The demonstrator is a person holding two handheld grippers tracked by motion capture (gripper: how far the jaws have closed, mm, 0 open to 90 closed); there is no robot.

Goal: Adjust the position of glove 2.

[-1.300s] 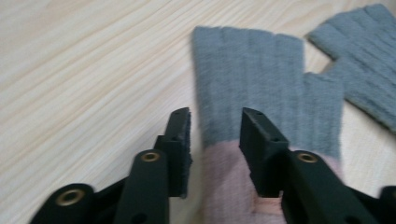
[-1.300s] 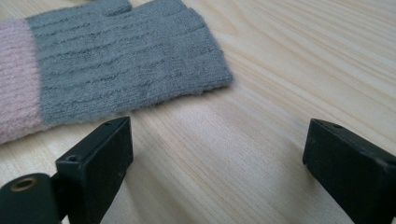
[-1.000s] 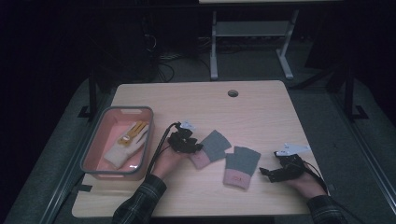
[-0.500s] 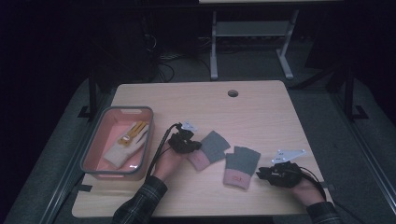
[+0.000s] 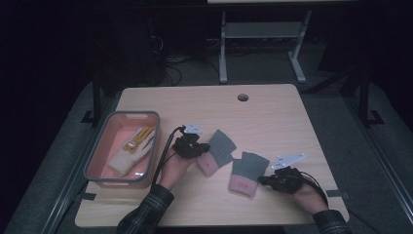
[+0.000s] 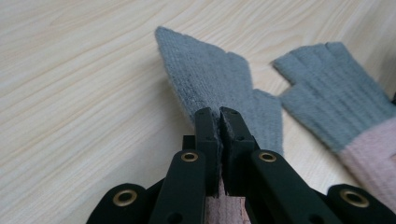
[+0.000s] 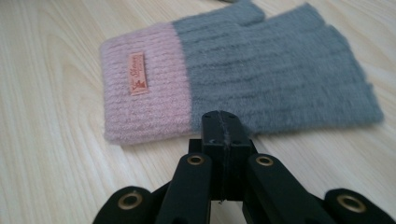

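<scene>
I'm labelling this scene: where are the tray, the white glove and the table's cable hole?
Tray (image 5: pixel 95 155): high view, left rim.
White glove (image 5: pixel 125 158): high view, palm.
Cable hole (image 5: pixel 243 97): high view, centre of the hole.

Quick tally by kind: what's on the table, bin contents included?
Grey-and-pink fingerless gloves: 2, one at the left gripper, one at the right gripper
White-and-yellow glove in the bin: 1
Pink bin: 1
Total: 4
</scene>
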